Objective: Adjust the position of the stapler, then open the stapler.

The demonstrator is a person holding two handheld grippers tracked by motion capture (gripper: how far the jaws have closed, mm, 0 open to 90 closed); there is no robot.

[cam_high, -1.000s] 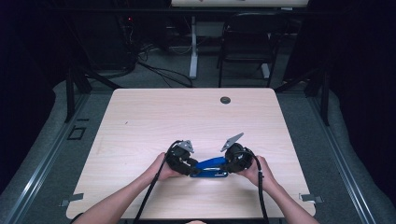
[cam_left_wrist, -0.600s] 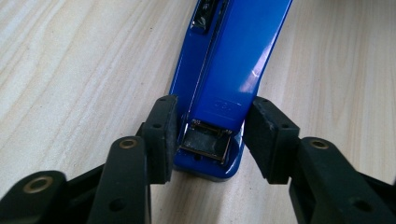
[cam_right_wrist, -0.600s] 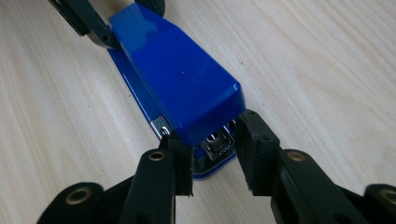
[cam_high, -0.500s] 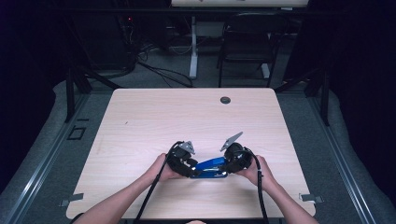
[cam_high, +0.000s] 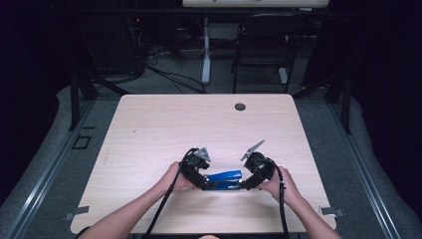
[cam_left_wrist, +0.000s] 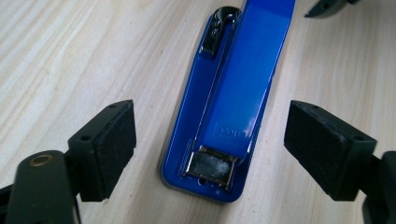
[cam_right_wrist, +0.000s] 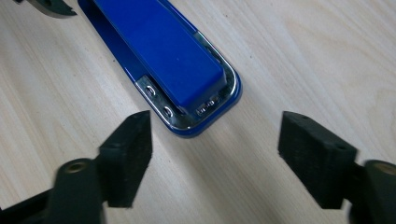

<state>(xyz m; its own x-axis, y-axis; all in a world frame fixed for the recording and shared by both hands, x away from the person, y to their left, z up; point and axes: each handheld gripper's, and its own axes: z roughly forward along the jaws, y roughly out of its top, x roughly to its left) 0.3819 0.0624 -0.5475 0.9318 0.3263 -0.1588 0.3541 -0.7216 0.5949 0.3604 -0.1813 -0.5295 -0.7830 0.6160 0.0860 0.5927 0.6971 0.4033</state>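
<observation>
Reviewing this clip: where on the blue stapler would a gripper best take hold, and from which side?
Grip the blue stapler across its long flat sides, near one end, coming in along its length as the left gripper does. It lies flat on the table, and its body looks narrow enough to pass between the pads. Both grippers' jaws have just been opening; the right gripper stands just off the other end.
</observation>
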